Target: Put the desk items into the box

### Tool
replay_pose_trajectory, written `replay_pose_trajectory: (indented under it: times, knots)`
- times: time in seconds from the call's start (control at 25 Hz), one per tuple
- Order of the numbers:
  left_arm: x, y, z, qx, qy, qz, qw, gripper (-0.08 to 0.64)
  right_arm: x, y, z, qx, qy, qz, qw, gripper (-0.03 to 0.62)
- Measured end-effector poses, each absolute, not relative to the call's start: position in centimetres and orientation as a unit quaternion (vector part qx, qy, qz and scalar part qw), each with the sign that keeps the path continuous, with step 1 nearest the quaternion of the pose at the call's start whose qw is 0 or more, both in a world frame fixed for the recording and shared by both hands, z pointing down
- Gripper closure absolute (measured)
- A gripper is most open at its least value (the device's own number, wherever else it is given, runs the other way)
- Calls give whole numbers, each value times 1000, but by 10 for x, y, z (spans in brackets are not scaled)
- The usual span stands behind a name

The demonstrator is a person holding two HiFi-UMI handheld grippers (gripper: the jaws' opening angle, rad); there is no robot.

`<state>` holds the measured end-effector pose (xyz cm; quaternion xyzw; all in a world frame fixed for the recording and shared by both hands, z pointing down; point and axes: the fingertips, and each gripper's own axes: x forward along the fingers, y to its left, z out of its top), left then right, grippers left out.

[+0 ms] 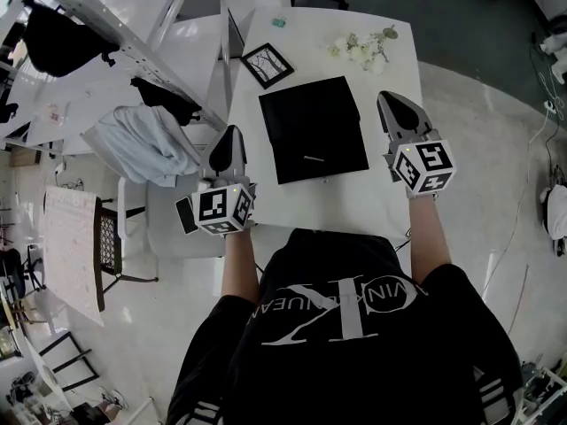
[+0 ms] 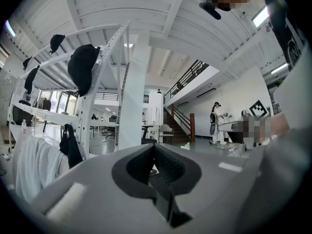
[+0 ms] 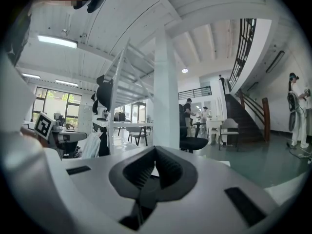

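Hovering over the tabletop [image 1: 394, 56], left tool [image 1: 232, 131] and right tool [image 1: 384, 97] are both clenched, empty. Black box [image 1: 313, 128] lies between them; picture frame [image 1: 267, 65] at its 11 o'clock, flowers [image 1: 361, 50] at 1 o'clock.

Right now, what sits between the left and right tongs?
Head view: the black box lies on the desk between the left tongs and right tongs.

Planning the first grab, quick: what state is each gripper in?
Left gripper: closed, holding nothing.
Right gripper: closed, holding nothing.
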<state>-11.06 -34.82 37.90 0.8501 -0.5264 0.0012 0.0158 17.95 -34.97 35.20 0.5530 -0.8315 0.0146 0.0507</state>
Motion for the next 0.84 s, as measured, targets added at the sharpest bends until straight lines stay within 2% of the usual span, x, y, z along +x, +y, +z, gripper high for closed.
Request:
replay_pose_trajectory:
  times: [0.84]
  knots:
    - [-116,-353,381,846,-534,3,16,549,172,-360,358,541,-840,23,47,578]
